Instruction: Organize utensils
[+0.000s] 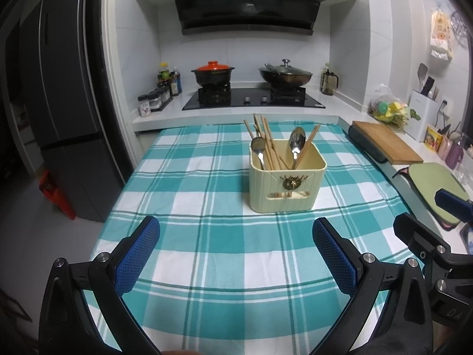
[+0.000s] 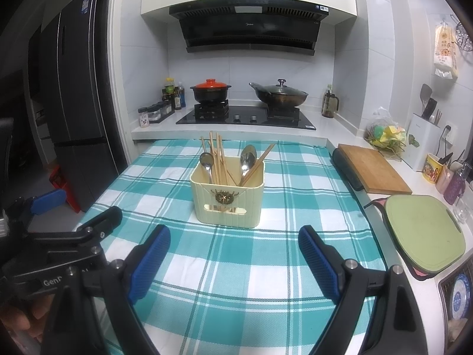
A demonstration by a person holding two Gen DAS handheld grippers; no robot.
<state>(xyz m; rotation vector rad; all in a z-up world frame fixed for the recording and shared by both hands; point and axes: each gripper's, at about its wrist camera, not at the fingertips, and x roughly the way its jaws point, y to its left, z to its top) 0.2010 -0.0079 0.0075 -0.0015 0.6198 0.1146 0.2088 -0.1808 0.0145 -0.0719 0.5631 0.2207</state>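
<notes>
The utensil holder (image 1: 286, 177) stands on the cloth-covered bench (image 1: 207, 251), toward its far side. Chopsticks (image 1: 267, 142) and two spoons (image 1: 297, 142) stand in the utensil holder. Beyond the bench lies the stove (image 1: 254, 100); on it a lidded pot (image 1: 212, 74) sits left and a wok (image 1: 285, 75) right. Seasoning jars (image 1: 156, 97) stand left of the stove. A refrigerator (image 1: 68, 88) stands at far left. On the counter to the right, a wooden board (image 1: 387, 142) lies far and a second cutting board (image 1: 434, 186) near.

White-tiled kitchen: black range hood (image 2: 249, 26) above a gas hob (image 2: 245, 117), dark fridge (image 2: 74, 94) left.
</notes>
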